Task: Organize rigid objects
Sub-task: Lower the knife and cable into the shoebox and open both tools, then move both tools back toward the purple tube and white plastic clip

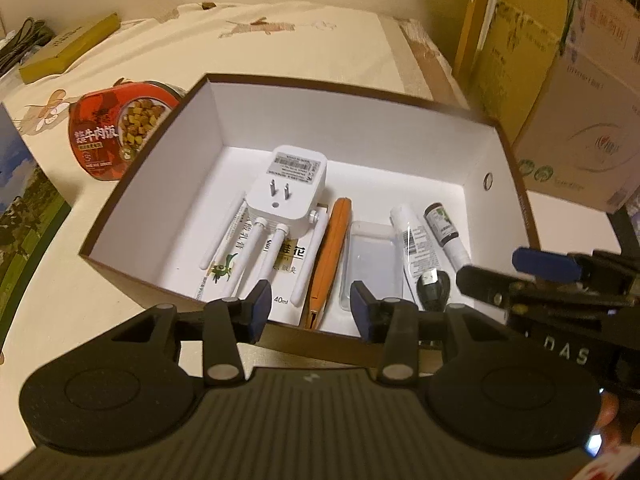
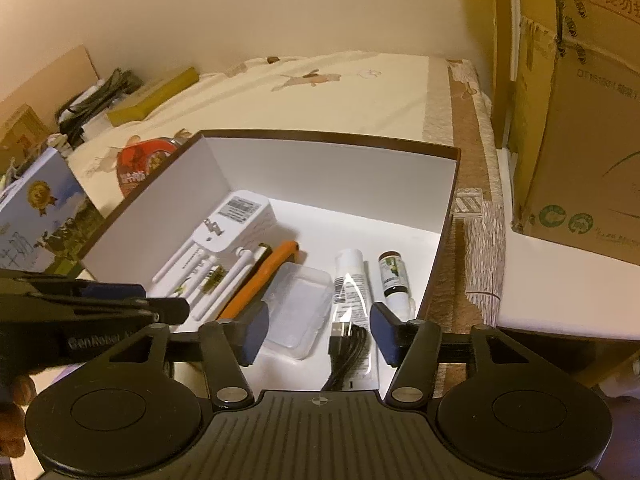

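A brown box with white inside point(image 1: 160, 128) point(image 2: 132, 216) stands on the table. In it lie a white plug-in device with antennas point(image 1: 288, 192) point(image 2: 236, 220), an orange tool point(image 1: 332, 256) point(image 2: 260, 276), a clear plastic case point(image 1: 370, 264) point(image 2: 300, 312), a white tube point(image 1: 412, 236) point(image 2: 350, 280), a small dark bottle point(image 1: 442, 228) point(image 2: 394, 274) and a black USB cable point(image 1: 432, 288) point(image 2: 348, 348). My left gripper point(image 1: 310, 308) is open and empty above the box's near wall. My right gripper point(image 2: 320, 332) is open and empty over the cable.
A red food bowl point(image 1: 116, 128) point(image 2: 144, 160) sits left of the box. A blue carton point(image 2: 36, 216) stands at the left, a yellow box point(image 1: 68, 48) at the back. Cardboard boxes point(image 1: 580, 100) point(image 2: 580, 140) stand on the right.
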`<state>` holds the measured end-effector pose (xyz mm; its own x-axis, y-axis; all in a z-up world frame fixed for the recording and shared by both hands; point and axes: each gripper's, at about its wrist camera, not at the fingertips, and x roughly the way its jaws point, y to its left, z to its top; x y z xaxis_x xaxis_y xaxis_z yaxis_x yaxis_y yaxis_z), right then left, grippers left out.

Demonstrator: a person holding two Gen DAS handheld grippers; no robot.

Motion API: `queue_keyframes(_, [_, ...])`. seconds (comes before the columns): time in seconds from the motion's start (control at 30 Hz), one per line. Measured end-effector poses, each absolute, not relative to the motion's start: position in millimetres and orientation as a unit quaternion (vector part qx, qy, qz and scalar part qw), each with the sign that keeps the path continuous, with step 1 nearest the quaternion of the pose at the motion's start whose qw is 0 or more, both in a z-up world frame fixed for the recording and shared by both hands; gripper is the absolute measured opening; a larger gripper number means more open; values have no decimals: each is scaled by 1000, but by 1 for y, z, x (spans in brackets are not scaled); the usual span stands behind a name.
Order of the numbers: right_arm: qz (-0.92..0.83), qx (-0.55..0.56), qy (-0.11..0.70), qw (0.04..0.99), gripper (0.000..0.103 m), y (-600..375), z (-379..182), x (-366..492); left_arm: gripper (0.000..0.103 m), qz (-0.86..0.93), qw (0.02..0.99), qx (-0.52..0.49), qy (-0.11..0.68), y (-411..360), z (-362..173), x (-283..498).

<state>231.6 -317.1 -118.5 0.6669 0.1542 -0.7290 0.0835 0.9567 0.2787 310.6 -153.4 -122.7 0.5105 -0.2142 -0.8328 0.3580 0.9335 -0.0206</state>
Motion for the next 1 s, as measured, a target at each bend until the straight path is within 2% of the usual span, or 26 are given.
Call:
queue_keyframes(0.37, [38, 155, 378, 912, 69, -302, -90, 202, 47, -149, 883, 40, 444, -116, -90, 273])
queue_keyframes(0.57, [51, 151, 376, 913, 71, -289, -80, 188, 53, -126, 885, 11, 449, -82, -84, 245])
queue_keyframes(1.0, [93, 125, 410, 899, 72, -242, -88, 156, 53, -69, 867, -16, 493, -19, -106, 187])
